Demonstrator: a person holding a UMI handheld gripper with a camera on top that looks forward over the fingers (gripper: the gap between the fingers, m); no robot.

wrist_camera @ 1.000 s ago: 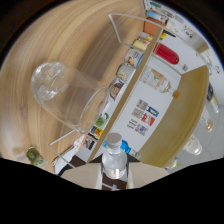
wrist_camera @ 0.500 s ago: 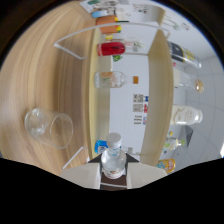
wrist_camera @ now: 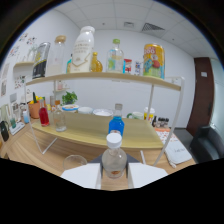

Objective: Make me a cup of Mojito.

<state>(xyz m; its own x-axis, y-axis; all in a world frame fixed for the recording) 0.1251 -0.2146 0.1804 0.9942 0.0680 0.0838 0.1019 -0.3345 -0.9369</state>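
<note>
My gripper (wrist_camera: 114,176) is shut on a clear bottle (wrist_camera: 114,159) with a white cap, held upright between the two white fingers (wrist_camera: 82,176). An empty clear glass (wrist_camera: 75,162) stands on the wooden table just ahead of the left finger. Beyond the bottle rises a two-level shelf (wrist_camera: 100,131). On its lower board stand a blue bottle (wrist_camera: 116,123), a red bottle (wrist_camera: 44,116), a clear glass jar (wrist_camera: 59,120) and a small green plant (wrist_camera: 68,97).
The top board (wrist_camera: 105,76) carries a tall white bottle (wrist_camera: 82,50), a green-capped bottle (wrist_camera: 115,55), a yellow can (wrist_camera: 153,60) and several jars. White bowls (wrist_camera: 102,112) sit on the lower board. A dark chair (wrist_camera: 206,142) stands at the right.
The view has swung up from looking down along the table to facing the shelf level. The bottle stayed in my grip throughout. The glass now lies close ahead of the left finger.
</note>
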